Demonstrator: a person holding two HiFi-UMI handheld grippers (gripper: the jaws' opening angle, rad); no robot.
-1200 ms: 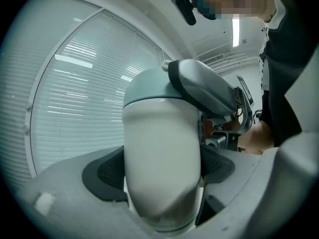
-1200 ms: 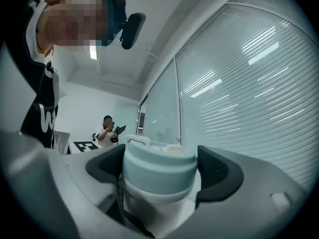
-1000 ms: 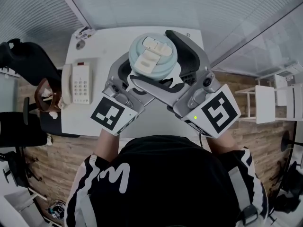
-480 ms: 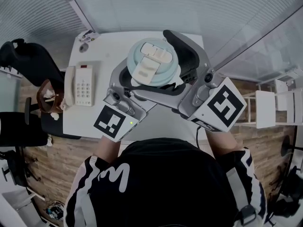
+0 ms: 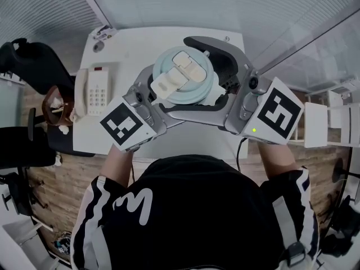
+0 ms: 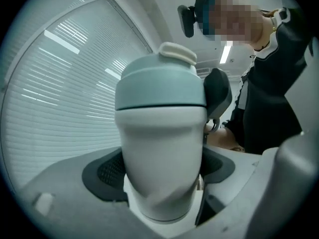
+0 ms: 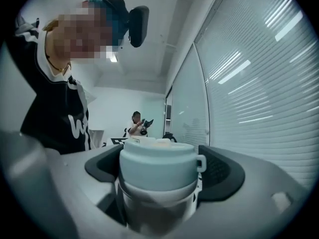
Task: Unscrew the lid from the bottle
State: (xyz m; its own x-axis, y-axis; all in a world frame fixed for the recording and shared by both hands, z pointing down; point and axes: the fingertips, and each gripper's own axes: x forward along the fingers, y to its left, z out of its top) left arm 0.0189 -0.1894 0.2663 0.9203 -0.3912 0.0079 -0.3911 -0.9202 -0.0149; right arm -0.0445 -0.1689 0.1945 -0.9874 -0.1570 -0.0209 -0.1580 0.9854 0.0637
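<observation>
While the left gripper (image 6: pixel 160 195) clamped the white plastic bottle (image 6: pixel 162 148) below its pale-blue round lid (image 5: pixel 183 75), the right gripper (image 7: pixel 162 172), jaws wide and just closing loosely around that lid, risked slipping if twisted.

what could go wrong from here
The right gripper has just been closing around the lid; if its pads catch the lid's small side loop unevenly, it may slip instead of turning. The left gripper clamps the bottle by its white body, apparently lifted over the table; a weak hold could let it spin or drop.
</observation>
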